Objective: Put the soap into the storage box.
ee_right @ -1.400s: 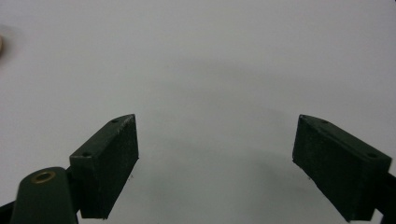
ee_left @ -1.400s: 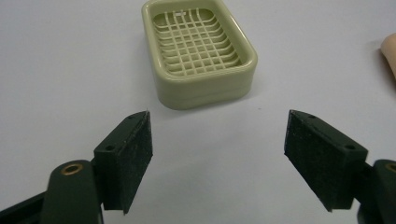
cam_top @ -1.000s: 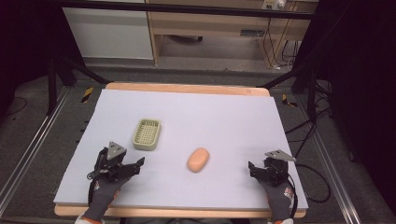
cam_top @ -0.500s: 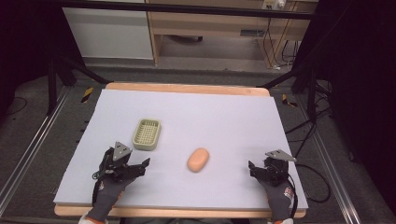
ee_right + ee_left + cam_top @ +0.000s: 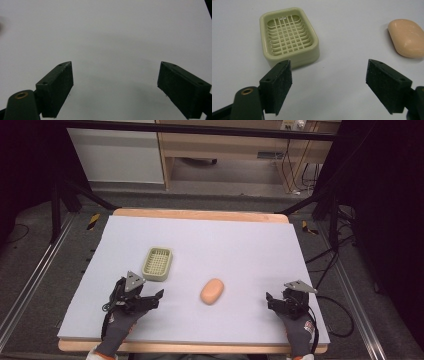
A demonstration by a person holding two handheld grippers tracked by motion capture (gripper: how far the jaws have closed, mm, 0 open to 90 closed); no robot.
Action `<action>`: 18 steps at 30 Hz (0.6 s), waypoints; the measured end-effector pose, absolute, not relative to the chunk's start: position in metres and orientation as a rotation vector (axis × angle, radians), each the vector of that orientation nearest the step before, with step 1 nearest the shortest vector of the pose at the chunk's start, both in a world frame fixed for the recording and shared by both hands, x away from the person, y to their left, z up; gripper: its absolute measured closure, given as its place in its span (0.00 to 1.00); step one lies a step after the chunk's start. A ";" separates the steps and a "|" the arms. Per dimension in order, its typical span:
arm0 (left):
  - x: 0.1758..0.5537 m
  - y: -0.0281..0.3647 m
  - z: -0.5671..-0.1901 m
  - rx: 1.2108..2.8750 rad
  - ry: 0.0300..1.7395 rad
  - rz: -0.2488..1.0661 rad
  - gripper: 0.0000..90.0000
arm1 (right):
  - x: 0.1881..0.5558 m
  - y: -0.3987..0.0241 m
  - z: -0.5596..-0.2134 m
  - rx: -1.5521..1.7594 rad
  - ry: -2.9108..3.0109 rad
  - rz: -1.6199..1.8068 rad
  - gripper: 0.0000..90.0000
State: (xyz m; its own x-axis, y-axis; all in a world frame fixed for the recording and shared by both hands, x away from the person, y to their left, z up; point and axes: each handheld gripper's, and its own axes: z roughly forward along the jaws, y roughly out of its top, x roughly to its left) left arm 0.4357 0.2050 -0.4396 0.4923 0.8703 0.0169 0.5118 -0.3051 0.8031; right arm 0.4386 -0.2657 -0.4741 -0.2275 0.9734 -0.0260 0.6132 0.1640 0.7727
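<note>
Desk [image 5: 250, 245]: pale sheet over a wood-edged top, seen from above with the person's gloved hands entering at the near edge.
Soap [image 5: 212, 291]: peach oval bar lying flat near the middle of the near half, its long axis running from the near left up toward the far right; apart from everything else.
Dish [image 5: 157, 263]: pale green slatted soap dish, empty, to the left of and beyond the soap, its long axis pointing away from the person.
Left tongs [image 5: 152, 299]: jaws spread wide, gripping nothing, low over the desk just short of the dish, aimed toward the gap between dish and soap.
Right tongs [image 5: 270, 301]: jaws spread wide over bare desk at the near right, well apart from the soap.
</note>
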 end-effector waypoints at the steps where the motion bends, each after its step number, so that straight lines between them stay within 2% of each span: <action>1: 0.436 0.204 -0.439 1.976 1.135 0.592 0.22 | 0.439 -0.266 -0.474 1.498 1.912 0.882 0.15; 18: 0.438 0.190 -0.428 2.008 1.076 0.594 0.21 | 0.438 -0.266 -0.474 1.502 1.896 0.879 0.15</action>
State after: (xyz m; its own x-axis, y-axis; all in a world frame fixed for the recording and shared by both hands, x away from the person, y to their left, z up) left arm 0.4385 0.1898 -0.4281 0.5354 0.8435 0.0437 0.4859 -0.3499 0.8009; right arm 0.4382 -0.2659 -0.4740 -0.2154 0.9761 -0.0293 0.6085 0.1577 0.7777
